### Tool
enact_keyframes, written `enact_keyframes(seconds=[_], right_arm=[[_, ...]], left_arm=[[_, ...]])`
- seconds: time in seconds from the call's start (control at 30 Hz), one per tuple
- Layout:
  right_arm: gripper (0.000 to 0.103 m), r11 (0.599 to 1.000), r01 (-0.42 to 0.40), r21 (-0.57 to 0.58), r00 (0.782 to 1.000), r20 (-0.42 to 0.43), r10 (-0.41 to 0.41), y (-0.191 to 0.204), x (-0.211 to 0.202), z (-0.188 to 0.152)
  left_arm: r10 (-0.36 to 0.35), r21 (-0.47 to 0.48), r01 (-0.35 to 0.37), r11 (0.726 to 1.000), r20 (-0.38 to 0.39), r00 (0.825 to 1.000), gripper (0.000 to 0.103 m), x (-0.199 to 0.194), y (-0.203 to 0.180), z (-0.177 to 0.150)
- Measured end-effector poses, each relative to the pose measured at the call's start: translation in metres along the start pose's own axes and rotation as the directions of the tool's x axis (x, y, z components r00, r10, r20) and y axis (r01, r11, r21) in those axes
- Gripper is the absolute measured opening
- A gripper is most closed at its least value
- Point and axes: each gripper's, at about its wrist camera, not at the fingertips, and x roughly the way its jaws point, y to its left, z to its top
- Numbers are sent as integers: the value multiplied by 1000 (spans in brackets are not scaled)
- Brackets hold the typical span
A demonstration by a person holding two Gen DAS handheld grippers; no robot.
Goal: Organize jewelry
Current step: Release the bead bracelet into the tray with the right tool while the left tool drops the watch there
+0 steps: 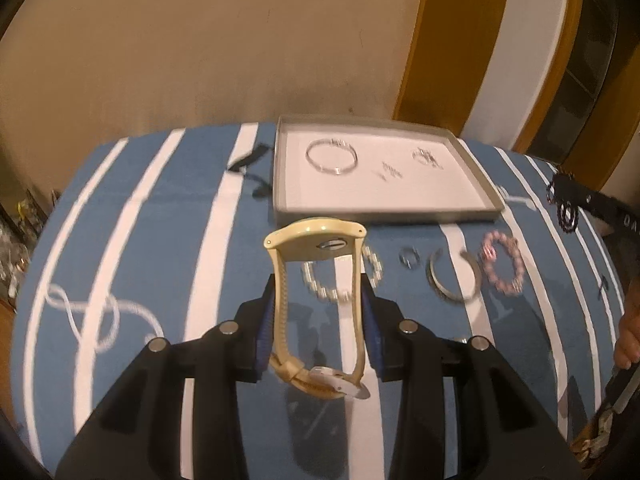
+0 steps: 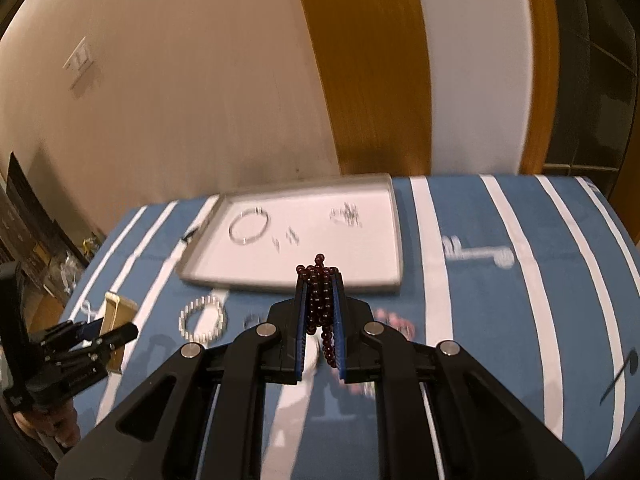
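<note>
Cream-yellow rubber-strapped wristwatch (image 1: 316,300) clamped across its strap loop between the left gripper (image 1: 318,316) fingers, case forward and buckle hanging back near the palm, so apparently lifted clear of the counter for carrying. Dark red beaded bracelet strand (image 2: 320,300) bunched and pinched between the narrow-set right gripper (image 2: 320,312) fingers, a few beads poking past the tips and a loop dangling below. Ahead of both sets of fingers, shallow grey tray with white lining (image 1: 282,204), already holding a thin silver bangle (image 1: 331,156) and small silver pieces: likely the drop-off spot. Just below the left fingers on the blue-and-white striped cloth (image 1: 160,216) over the counter, white beaded bracelet (image 1: 340,276); off to their right, small silver ring (image 1: 409,258), open silver cuff (image 1: 456,280), pink beaded bracelet (image 1: 503,266), all waiting.
</note>
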Motion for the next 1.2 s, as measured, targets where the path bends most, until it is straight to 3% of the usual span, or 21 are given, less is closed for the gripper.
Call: enact_keyframes(seconds=[0.23, 0.33, 0.57, 0.63, 0.77, 1.03, 1.2], right_arm=[[12, 1000, 22, 13, 999, -33, -22, -6, 63, 40], [12, 999, 40, 25, 995, -96, -38, -13, 105, 40], [12, 998, 51, 22, 982, -184, -46, -20, 146, 28], [15, 999, 35, 31, 977, -210, -27, -22, 151, 25], [38, 999, 18, 50, 980, -198, -8, -28, 146, 20], [42, 998, 3, 68, 985, -172, 9, -34, 136, 17], [42, 1000, 4, 16, 987, -160, -2, -26, 137, 12]], left_arm=[[16, 20, -16, 1000, 21, 1000, 38, 28, -6, 60], [20, 29, -21, 999, 11, 1000, 38, 51, -11, 79], [11, 24, -11, 1000, -24, 1000, 38, 90, -15, 95], [10, 24, -10, 1000, -31, 999, 38, 97, -17, 95], [8, 18, -7, 1000, -46, 999, 39, 108, -15, 93], [6, 12, -5, 1000, -59, 998, 39, 118, -19, 93], [15, 19, -13, 1000, -69, 998, 40, 131, -23, 95]])
